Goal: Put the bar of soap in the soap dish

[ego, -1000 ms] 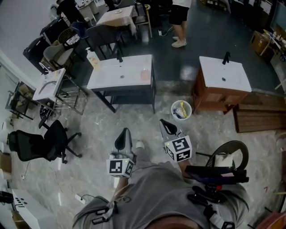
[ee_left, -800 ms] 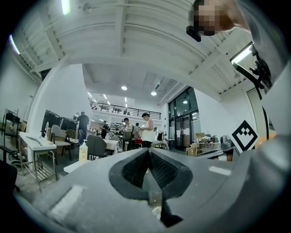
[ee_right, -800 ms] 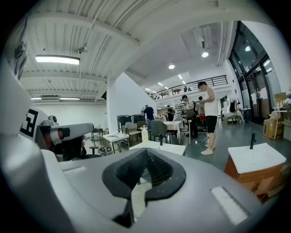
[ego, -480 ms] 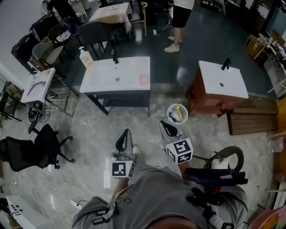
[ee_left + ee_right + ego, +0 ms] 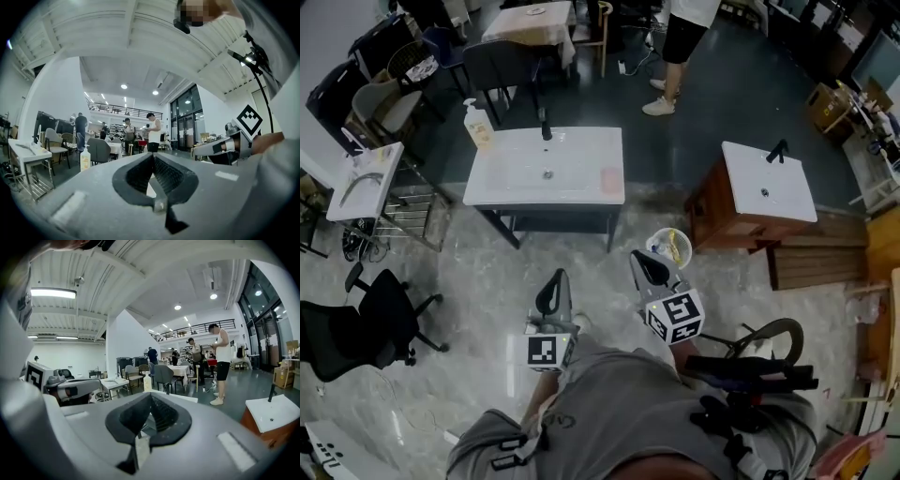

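**Ahead of the left gripper (image 5: 555, 281) and the right gripper (image 5: 642, 262): sink tabletop (image 5: 502, 183), well apart**

Both grippers point toward the white sink tabletop. The 2 are closed, jaw tips together, nothing between them. On the tabletop's edge, ahead and between the 2 grippers, lies a small pink item (image 5: 609, 180); bar of soap or dish, I cannot tell at this size. A pump bottle (image 5: 477, 124) stands at the far corner, left of the left gripper. Just beyond the right gripper sits a white bucket (image 5: 688, 251) on the floor, a wooden sink cabinet (image 5: 708, 214) to its right.
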Demonstrator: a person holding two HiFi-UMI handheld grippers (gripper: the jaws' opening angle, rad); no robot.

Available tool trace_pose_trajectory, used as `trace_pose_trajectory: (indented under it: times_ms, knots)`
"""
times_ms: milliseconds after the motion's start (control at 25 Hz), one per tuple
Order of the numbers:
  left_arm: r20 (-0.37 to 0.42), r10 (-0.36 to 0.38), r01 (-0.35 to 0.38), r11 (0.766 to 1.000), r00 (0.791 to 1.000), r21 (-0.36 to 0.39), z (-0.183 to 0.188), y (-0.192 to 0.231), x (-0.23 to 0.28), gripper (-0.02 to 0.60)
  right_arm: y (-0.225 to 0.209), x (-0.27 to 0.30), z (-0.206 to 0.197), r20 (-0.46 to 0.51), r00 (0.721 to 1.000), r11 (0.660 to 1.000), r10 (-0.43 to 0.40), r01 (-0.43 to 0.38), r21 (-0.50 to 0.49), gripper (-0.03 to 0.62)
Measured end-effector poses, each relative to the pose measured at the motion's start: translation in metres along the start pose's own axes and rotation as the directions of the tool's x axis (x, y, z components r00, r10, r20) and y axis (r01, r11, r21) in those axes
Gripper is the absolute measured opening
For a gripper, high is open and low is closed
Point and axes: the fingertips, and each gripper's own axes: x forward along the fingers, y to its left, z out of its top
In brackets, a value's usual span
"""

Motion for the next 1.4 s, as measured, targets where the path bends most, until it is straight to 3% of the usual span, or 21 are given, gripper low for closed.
trace_pose_trajectory:
  times_ms: [400, 840, 1000, 1200, 1400]
  knots:
    - [0.041, -0.026, 0.029, 0.995, 0.999, -0.091, 0.003, 0.061, 0.029, -0.002, 0.014, 0.051, 0.015, -0.021, 0.999, 0.999, -0.026, 0.026, -0.03, 0.003]
    - [0.07, -0.085, 0.093, 0.989, 0.994, -0.119, 0.01, 0.103, 0.061, -0.002, 0.018, 0.095, 0.027, -0.02, 0.996, 0.996, -0.085, 0.084, -0.036, 0.003]
    - [0.08, -0.075, 0.086, 0.985, 0.994, -0.15, 0.007, 0.12, 0.066, -0.002, 0.024, 0.104, 0.03, -0.012, 0.995, 0.995, -0.096, 0.096, -0.04, 0.003]
    - [0.063, -0.087, 0.095, 0.987, 0.994, -0.129, 0.005, 0.132, 0.073, -0.002, 0.021, 0.112, 0.045, 0.006, 0.991, 0.99, -0.133, 0.133, -0.035, 0.002]
    - [0.079, -0.038, 0.047, 0.991, 0.996, -0.122, 0.005, 0.162, 0.074, 0.0, 0.016, 0.131, 0.052, 0.019, 0.989, 0.989, -0.147, 0.147, -0.026, 0.003]
